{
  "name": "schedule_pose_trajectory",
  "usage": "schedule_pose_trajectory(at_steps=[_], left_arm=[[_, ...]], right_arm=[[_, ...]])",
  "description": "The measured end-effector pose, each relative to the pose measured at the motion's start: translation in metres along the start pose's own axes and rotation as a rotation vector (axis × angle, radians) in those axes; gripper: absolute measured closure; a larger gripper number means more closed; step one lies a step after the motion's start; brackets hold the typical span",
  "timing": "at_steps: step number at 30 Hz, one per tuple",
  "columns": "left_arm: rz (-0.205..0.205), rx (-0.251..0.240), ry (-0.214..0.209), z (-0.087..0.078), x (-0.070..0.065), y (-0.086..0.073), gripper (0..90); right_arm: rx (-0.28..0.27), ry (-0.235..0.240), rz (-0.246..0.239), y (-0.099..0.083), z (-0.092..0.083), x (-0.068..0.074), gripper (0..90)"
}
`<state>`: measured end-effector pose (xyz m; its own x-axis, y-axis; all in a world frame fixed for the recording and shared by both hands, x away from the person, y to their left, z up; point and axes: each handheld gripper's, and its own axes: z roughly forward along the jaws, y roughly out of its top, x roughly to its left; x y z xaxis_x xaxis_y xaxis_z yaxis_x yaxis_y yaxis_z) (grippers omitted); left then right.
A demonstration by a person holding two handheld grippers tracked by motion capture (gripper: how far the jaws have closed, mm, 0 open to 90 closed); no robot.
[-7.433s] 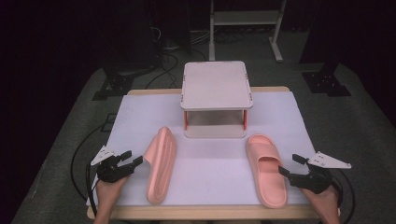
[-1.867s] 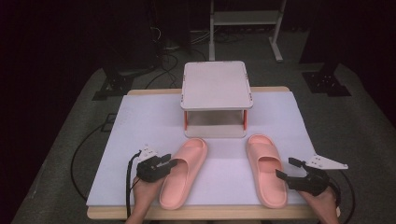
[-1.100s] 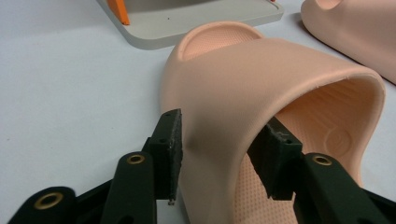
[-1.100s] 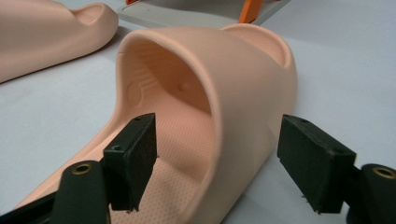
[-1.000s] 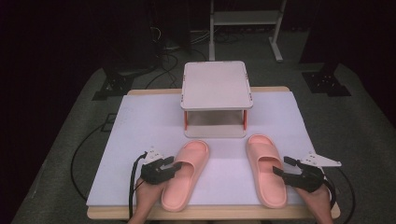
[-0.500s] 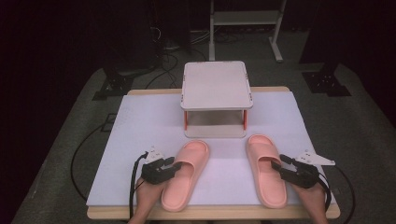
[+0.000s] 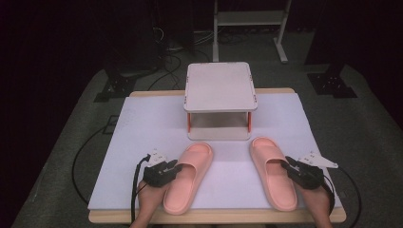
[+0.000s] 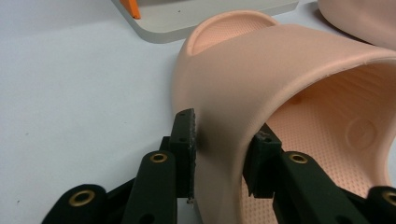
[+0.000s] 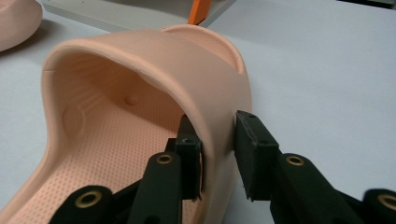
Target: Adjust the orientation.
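Item count on the bench [image 7: 142, 118]: two pink slippers, the left slipper [image 7: 187, 176] and the right slipper [image 7: 273, 172]; one small two-tier shelf [image 7: 219, 88]; one white mat [image 7: 228, 175]; two grippers, the left gripper [image 7: 178, 167] and the right gripper [image 7: 287, 164].

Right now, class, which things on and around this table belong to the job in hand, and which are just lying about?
In the job:
- left pink foam slide sandal, its strap side between the left gripper jaws
- right pink foam slide sandal, its strap side between the right gripper jaws

Just lying about:
- beige two-tier rack with orange posts
- white table cover
- black floor cables
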<state>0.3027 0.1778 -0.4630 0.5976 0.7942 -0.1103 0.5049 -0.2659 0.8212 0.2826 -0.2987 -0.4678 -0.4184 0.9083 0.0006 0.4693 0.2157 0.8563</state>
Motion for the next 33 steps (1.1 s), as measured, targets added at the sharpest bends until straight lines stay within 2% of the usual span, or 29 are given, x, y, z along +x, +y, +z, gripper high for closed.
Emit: schedule_pose_trajectory(at_steps=[6,8,11,12,14,17,20,23,24,25,28,33], left_arm=[[0.007,0.006,0.005,-0.001,0.001,0.001,73.6],[-0.008,-0.001,0.005,-0.002,0.003,0.001,77.8],[-0.021,-0.003,-0.013,-0.003,0.009,0.0,82.8],[-0.05,-0.004,-0.043,-0.003,0.012,-0.001,82.8],[-0.046,-0.001,-0.043,-0.004,0.013,-0.001,82.9],[-0.049,-0.011,-0.047,-0.006,0.013,0.0,83.3],[-0.073,-0.024,-0.068,-0.006,0.016,0.001,83.4],[-0.071,-0.024,-0.071,-0.007,0.018,0.001,83.6],[-0.091,-0.036,-0.082,-0.008,0.018,0.001,83.6],[-0.091,-0.036,-0.082,-0.008,0.018,0.001,83.5],[-0.095,-0.058,-0.08,-0.012,0.02,0.002,83.6],[-0.1,-0.068,-0.08,-0.016,0.02,0.003,83.6]], right_arm=[[0.007,-0.017,0.002,0.001,0.0,0.001,75.5],[0.013,-0.021,0.022,0.001,-0.001,0.002,77.4],[0.016,-0.033,0.017,0.001,-0.002,0.002,80.4],[0.019,-0.034,0.022,0.001,-0.003,0.001,82.2],[0.024,-0.035,0.02,0.001,-0.003,0.001,82.8],[0.035,-0.023,0.038,0.002,-0.005,0.0,83.4],[0.044,-0.016,0.056,0.002,-0.007,0.0,83.6],[0.038,-0.006,0.068,0.003,-0.008,0.0,83.7],[0.033,0.001,0.075,0.004,-0.01,0.001,83.8],[0.027,0.002,0.078,0.006,-0.01,0.002,83.8],[0.008,0.011,0.075,0.01,-0.011,0.006,83.9],[-0.005,0.031,0.066,0.017,-0.01,0.013,83.9]])
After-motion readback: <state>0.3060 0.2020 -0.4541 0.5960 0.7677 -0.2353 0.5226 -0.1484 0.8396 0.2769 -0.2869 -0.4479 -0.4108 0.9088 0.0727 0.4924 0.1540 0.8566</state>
